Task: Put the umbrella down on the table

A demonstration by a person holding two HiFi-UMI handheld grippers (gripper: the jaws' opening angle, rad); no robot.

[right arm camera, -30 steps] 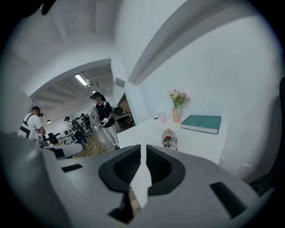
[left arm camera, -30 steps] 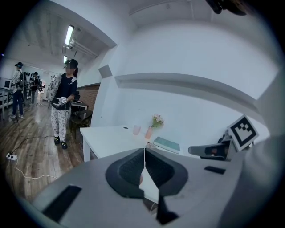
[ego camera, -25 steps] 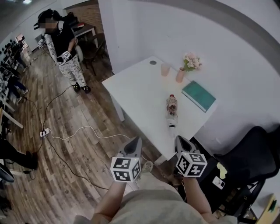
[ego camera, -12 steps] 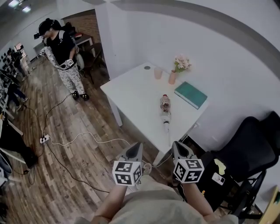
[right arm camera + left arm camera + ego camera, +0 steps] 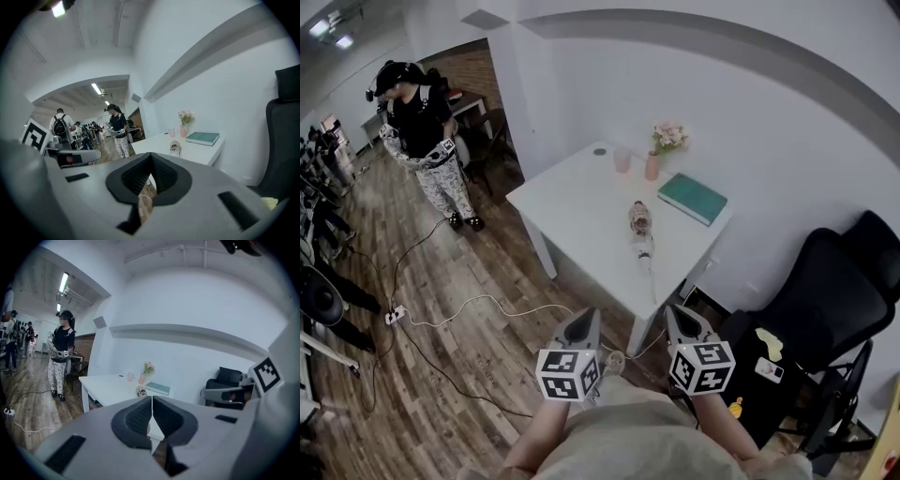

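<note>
While held well back from the white table (image 5: 572, 199), left gripper (image 5: 591, 315) and right gripper (image 5: 673, 311) both pressed together, pinching nothing — folded umbrella (image 5: 639, 225) lying flat on the tabletop, near the teal book (image 5: 692, 198).

no readable text, number or brand is found in any view. only black-and-white square code patterns are carried on the left marker cube (image 5: 567, 373) of the left tongs (image 5: 592, 315) and on the right marker cube (image 5: 701, 367) of the right tongs (image 5: 671, 311); no letters or digits are made out in them. on the teal book (image 5: 692, 198) on the counter (image 5: 572, 202) any title is too small to be read. the pattern on the umbrella (image 5: 639, 223) cannot be read as text. a white tag (image 5: 766, 368) near the black chair (image 5: 825, 281) is too blurred, nothing legible.
</note>
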